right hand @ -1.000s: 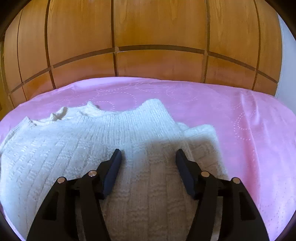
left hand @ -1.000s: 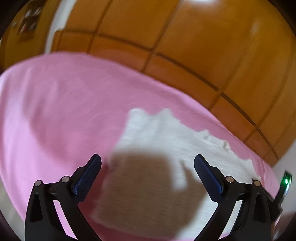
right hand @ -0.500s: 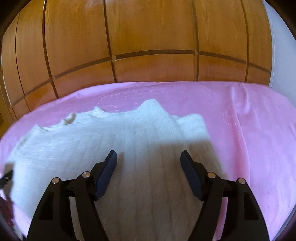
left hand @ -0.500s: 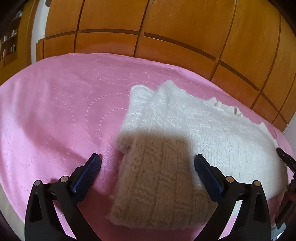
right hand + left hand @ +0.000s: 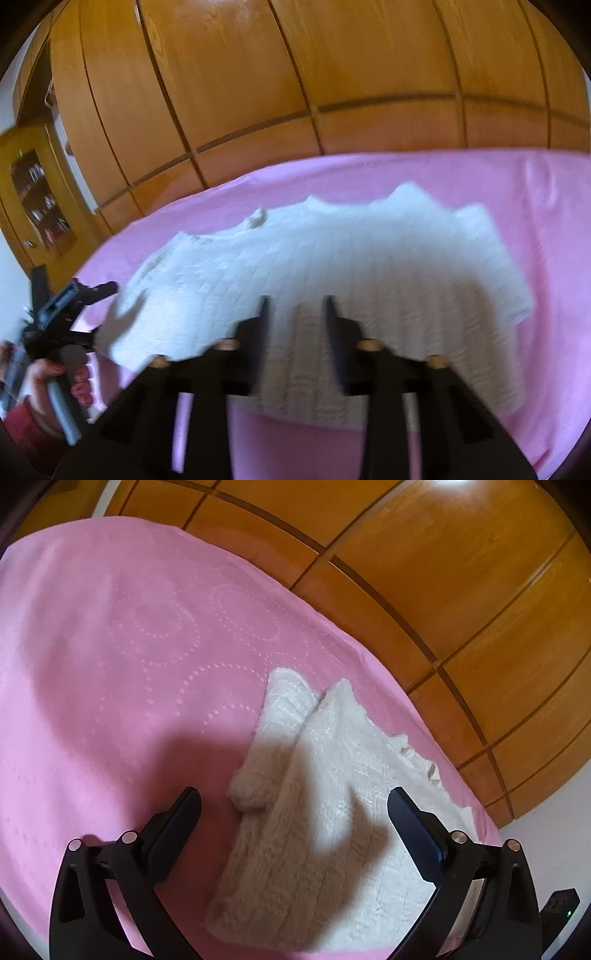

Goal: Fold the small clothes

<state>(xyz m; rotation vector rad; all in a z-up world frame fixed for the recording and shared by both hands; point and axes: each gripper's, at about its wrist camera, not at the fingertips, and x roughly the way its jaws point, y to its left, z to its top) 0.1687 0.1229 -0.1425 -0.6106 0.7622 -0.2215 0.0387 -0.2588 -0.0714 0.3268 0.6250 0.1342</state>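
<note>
A cream knitted sweater (image 5: 332, 812) lies flat on the pink bedspread (image 5: 110, 664), with a sleeve folded over its left side. My left gripper (image 5: 293, 805) is open and empty, held above the sweater's left edge. In the right wrist view the sweater (image 5: 332, 258) spreads across the bed. My right gripper (image 5: 295, 314) hovers over its near edge with the fingers a narrow gap apart and nothing between them; this view is blurred. The left gripper (image 5: 105, 288) also shows at the far left of the right wrist view, in a hand.
A wooden panelled wardrobe (image 5: 295, 92) stands close behind the bed. A wooden cabinet with glass doors (image 5: 33, 199) stands at the far left. The bed's near edge (image 5: 295, 443) runs under my right gripper.
My right gripper has pulled back toward the sweater's near edge and its fingers have narrowed. My left gripper has shifted left and tilted, still open.
</note>
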